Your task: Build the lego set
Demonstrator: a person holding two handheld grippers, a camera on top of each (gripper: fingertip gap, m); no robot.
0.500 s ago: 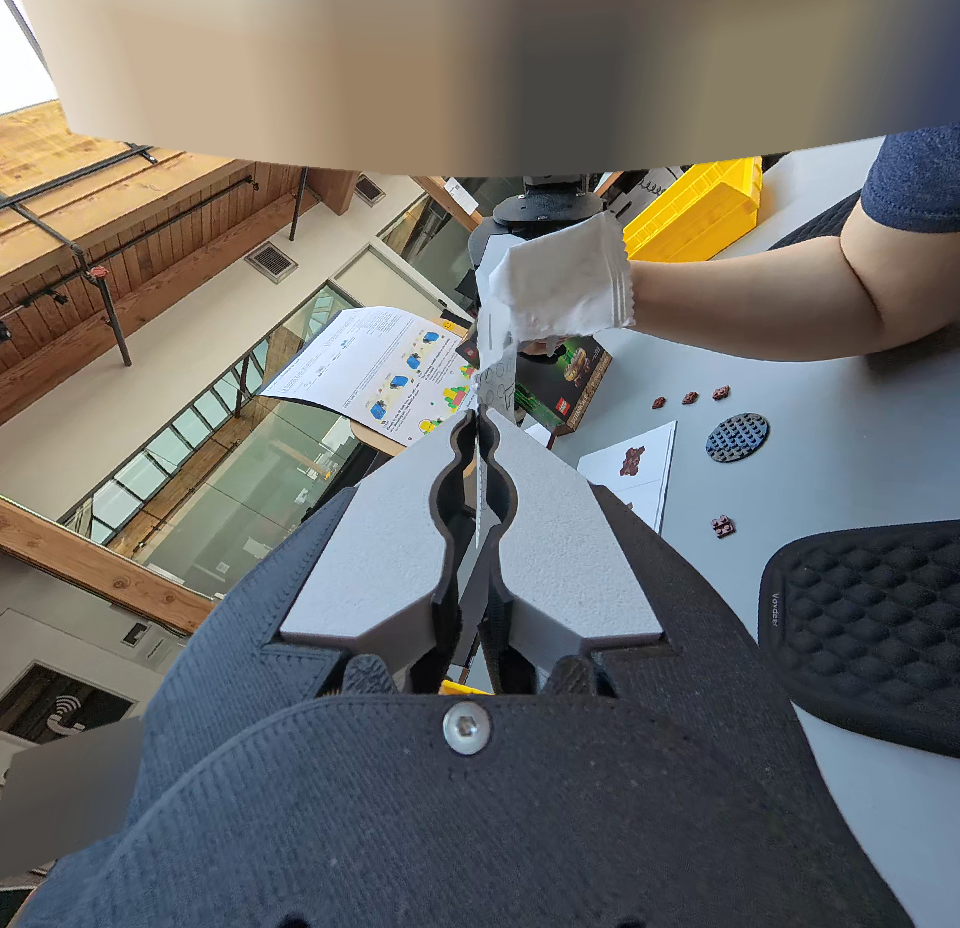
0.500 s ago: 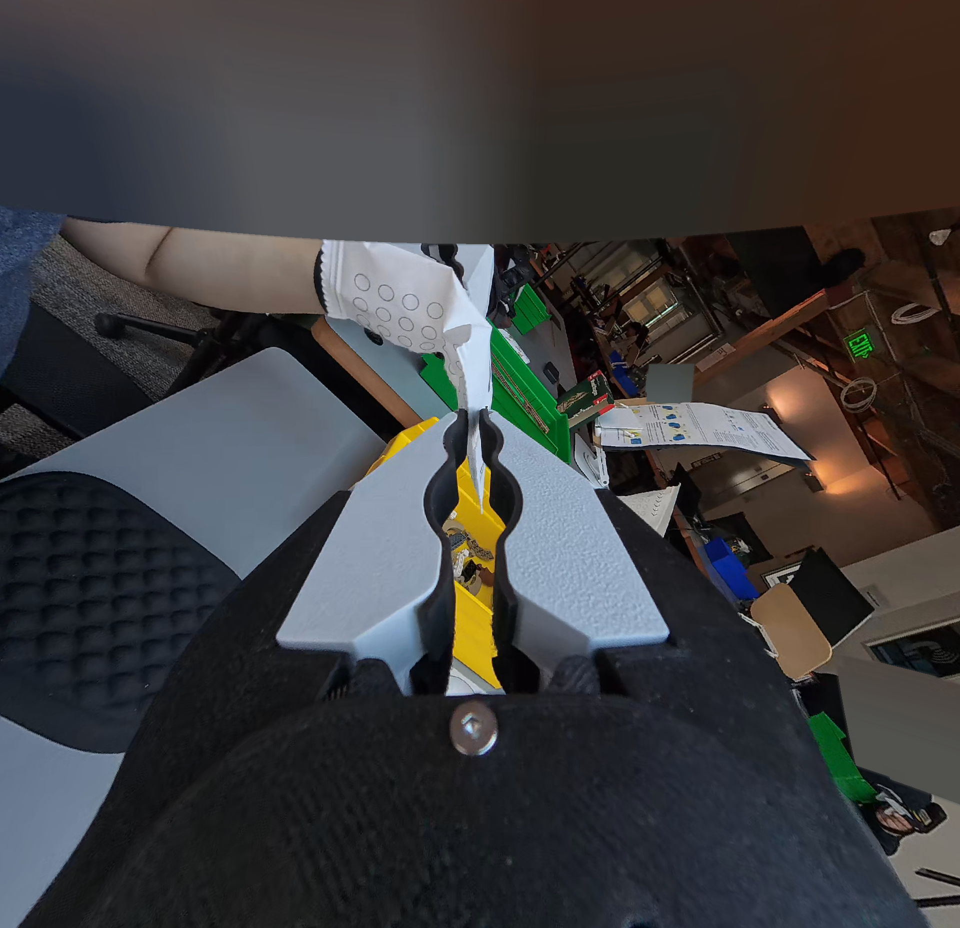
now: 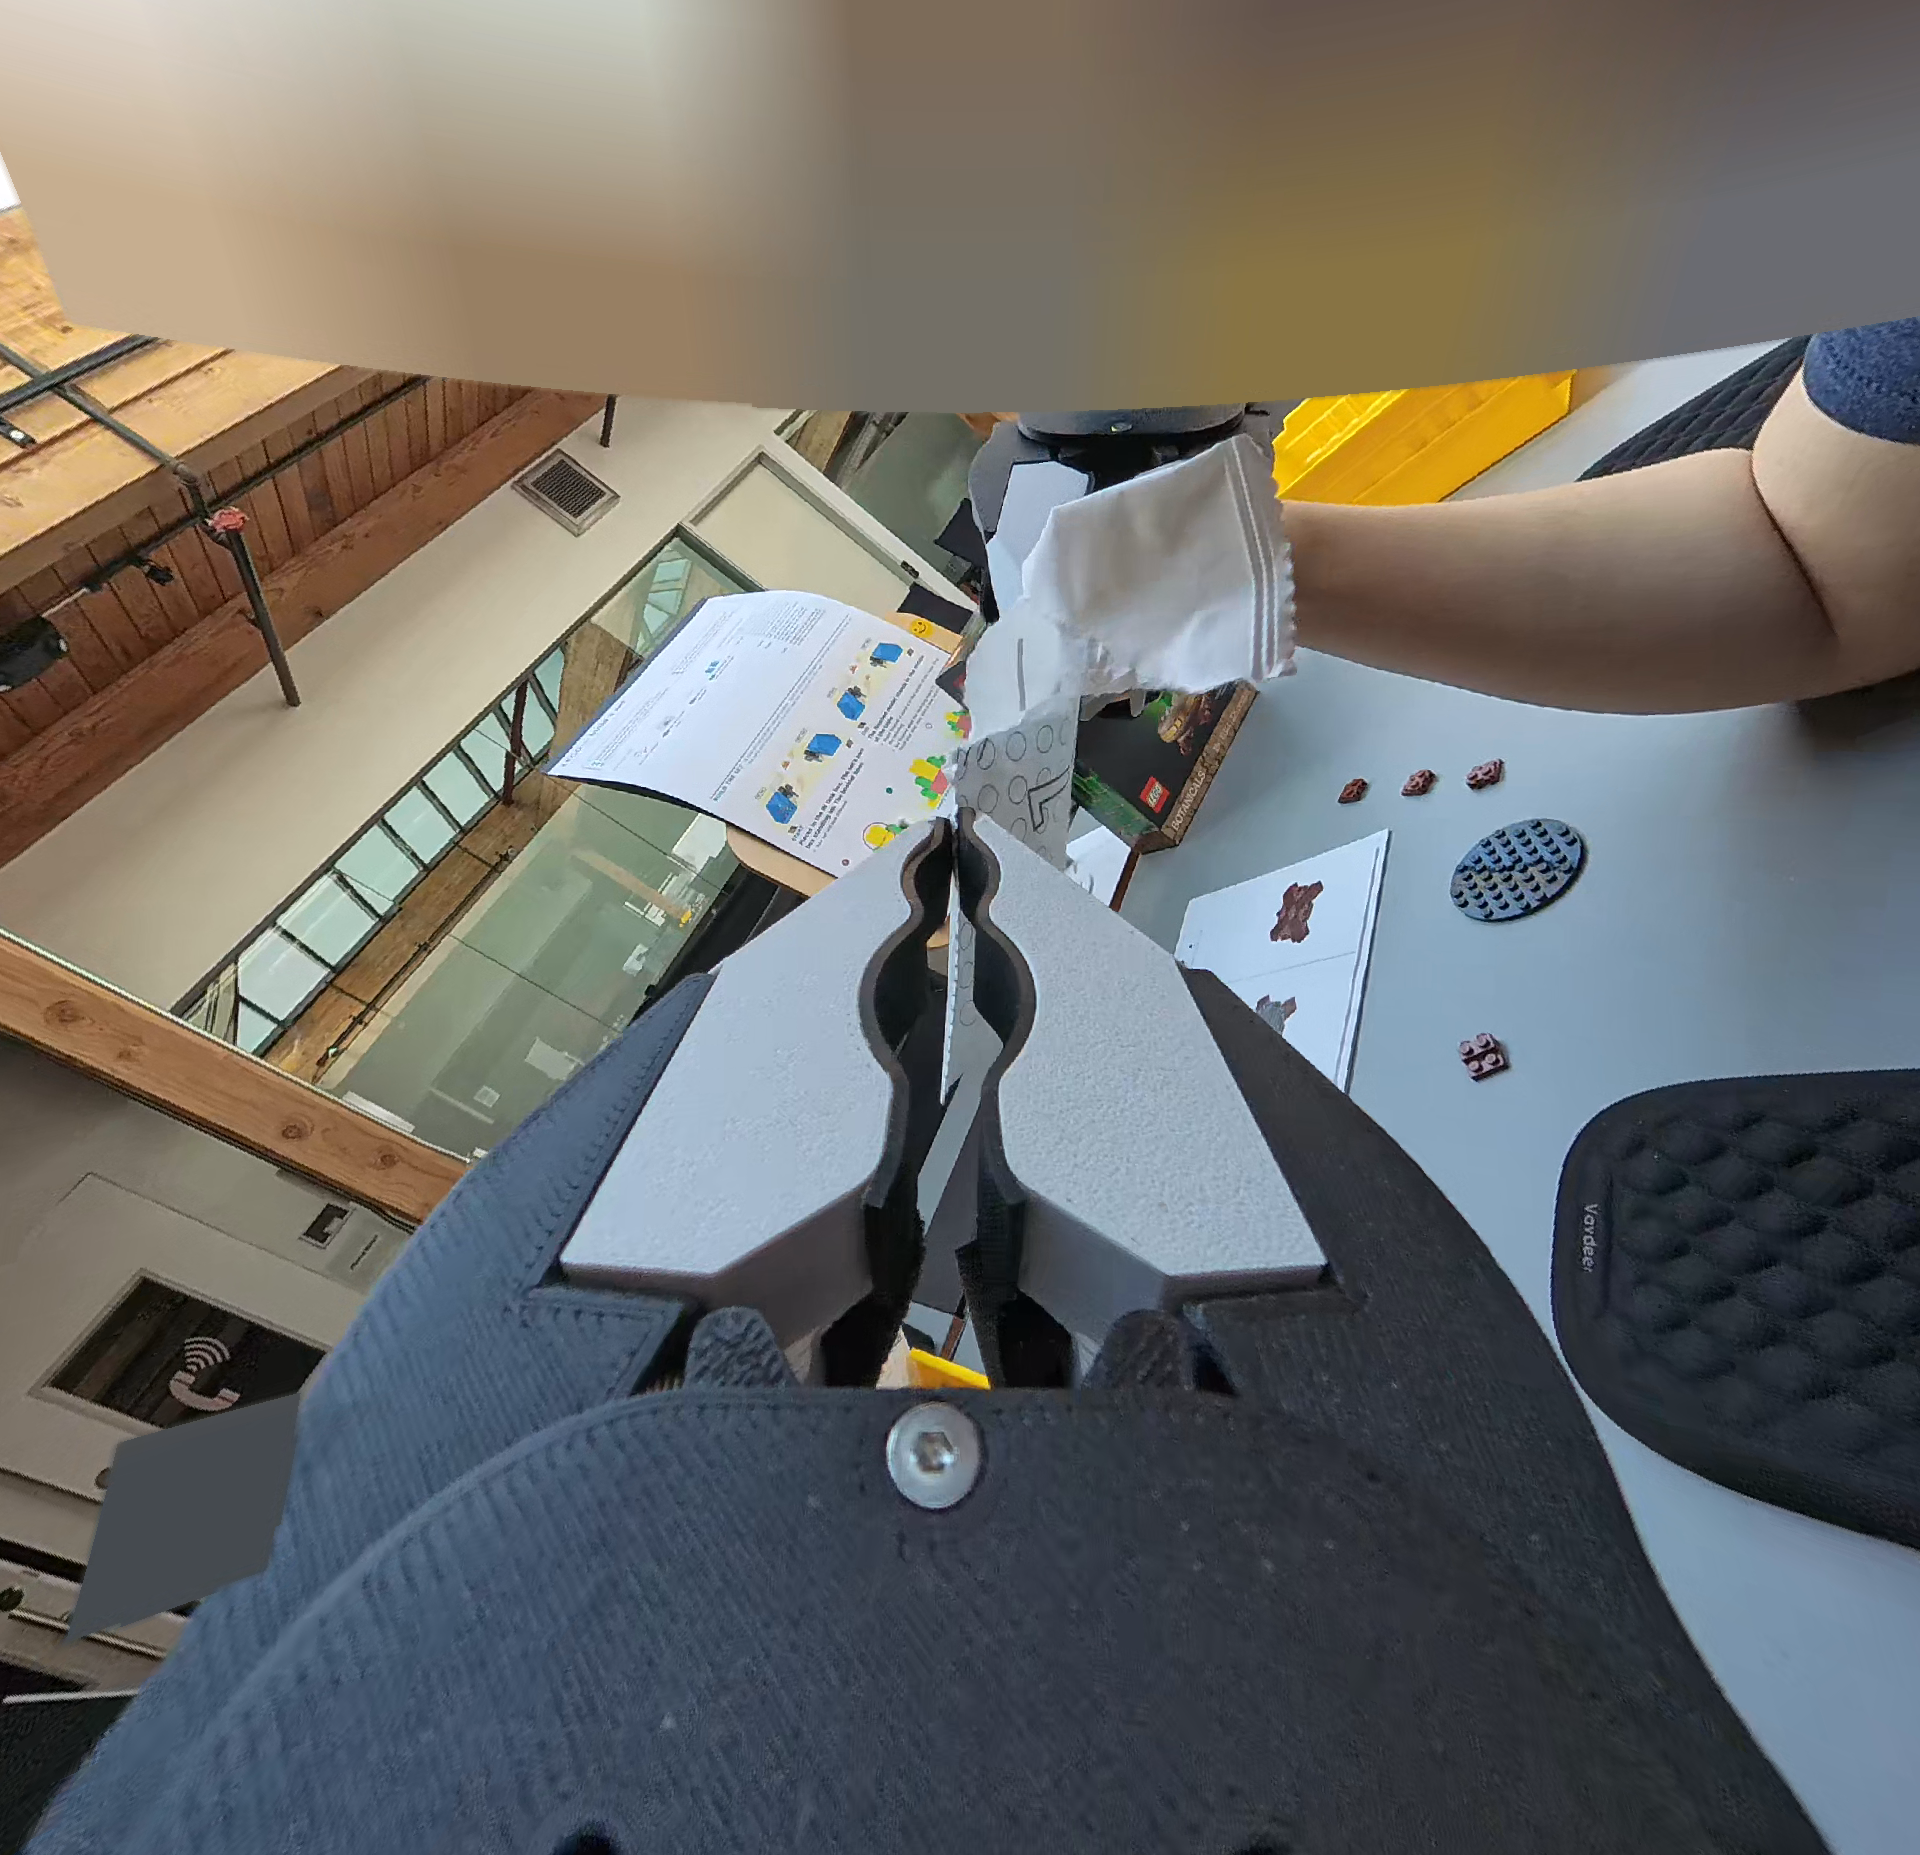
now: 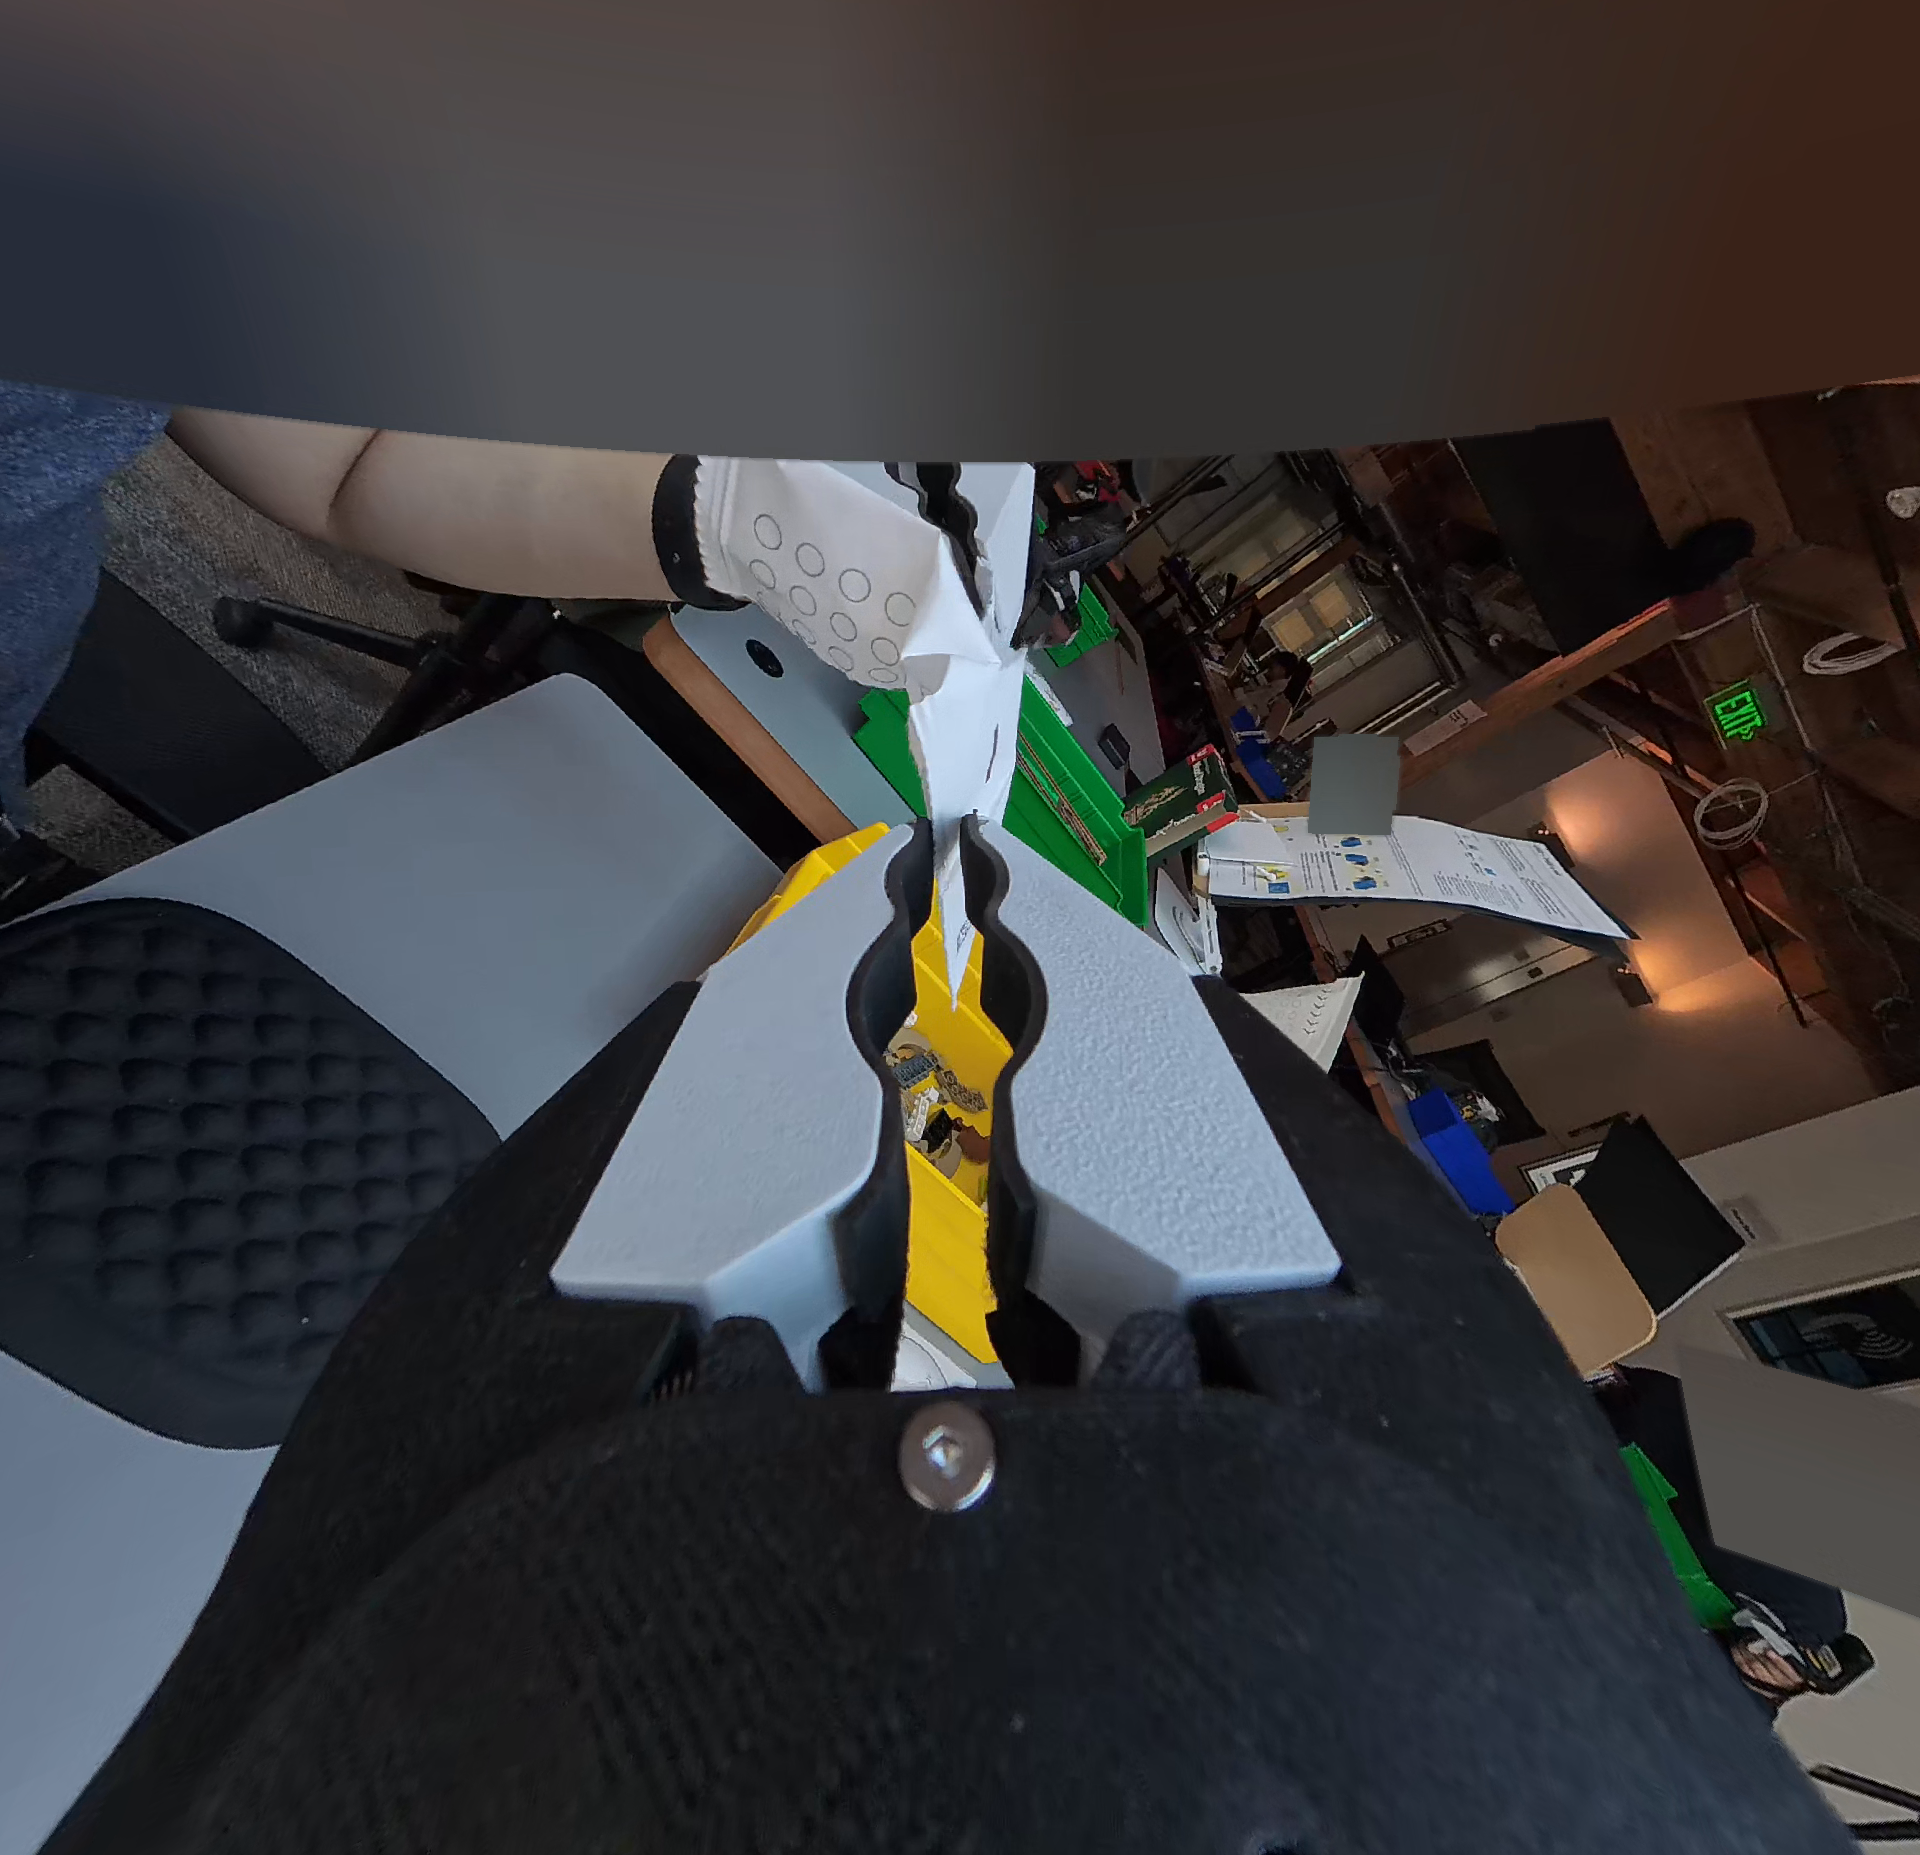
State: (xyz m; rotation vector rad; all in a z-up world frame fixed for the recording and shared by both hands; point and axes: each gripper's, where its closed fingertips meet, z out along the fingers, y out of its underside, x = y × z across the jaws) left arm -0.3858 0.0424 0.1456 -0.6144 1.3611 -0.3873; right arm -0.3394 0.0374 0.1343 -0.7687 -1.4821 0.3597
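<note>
White paper bag (image 3: 1132, 600) hangs above the desk (image 3: 1662, 974), pinched by my left hand-held gripper (image 3: 957, 831) and right hand-held gripper (image 4: 943, 831).

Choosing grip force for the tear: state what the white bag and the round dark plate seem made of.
White bag: looks like thin matte paper, hedged; it creases sharply and has a serrated edge. Both grippers, left and right, pinch it. Round dark plate: apparently hard moulded plastic, with a regular grid of studs and little shine.
</note>
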